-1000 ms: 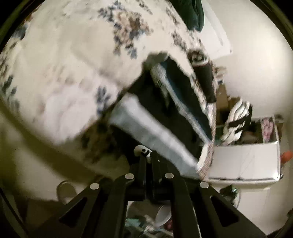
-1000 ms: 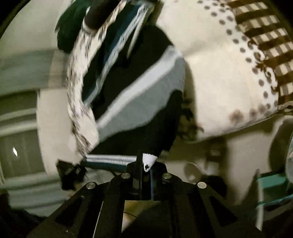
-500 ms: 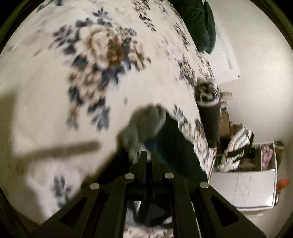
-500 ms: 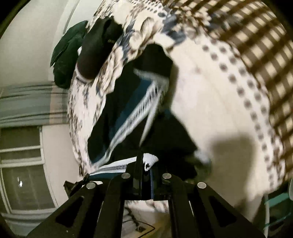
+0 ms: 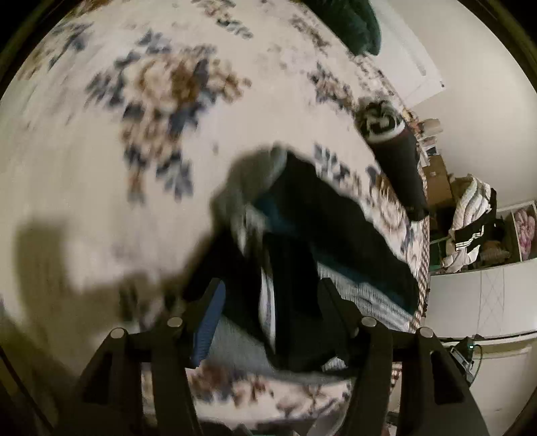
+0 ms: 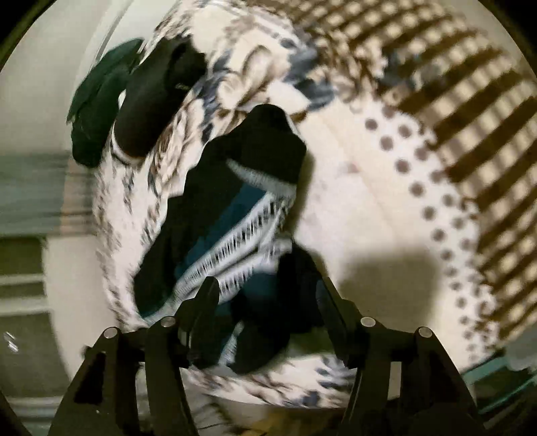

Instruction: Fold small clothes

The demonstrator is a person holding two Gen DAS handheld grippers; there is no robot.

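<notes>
On the floral bedspread (image 5: 100,174) a dark garment (image 5: 335,234) with grey, teal and white-trimmed bands lies bunched between and just ahead of the fingers of both tools. The left gripper (image 5: 268,302) is spread wide, gripping nothing; the right gripper (image 6: 268,298) likewise stands wide. One black rolled piece (image 5: 399,161) lies beyond it, and one dark green pillow (image 6: 97,100) farther off.

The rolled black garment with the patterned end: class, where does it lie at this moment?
In the left wrist view the rolled black garment lies at the right, near the floral bedspread's edge, beyond the black and teal garment; the dark green pillow lies farther back.
</notes>
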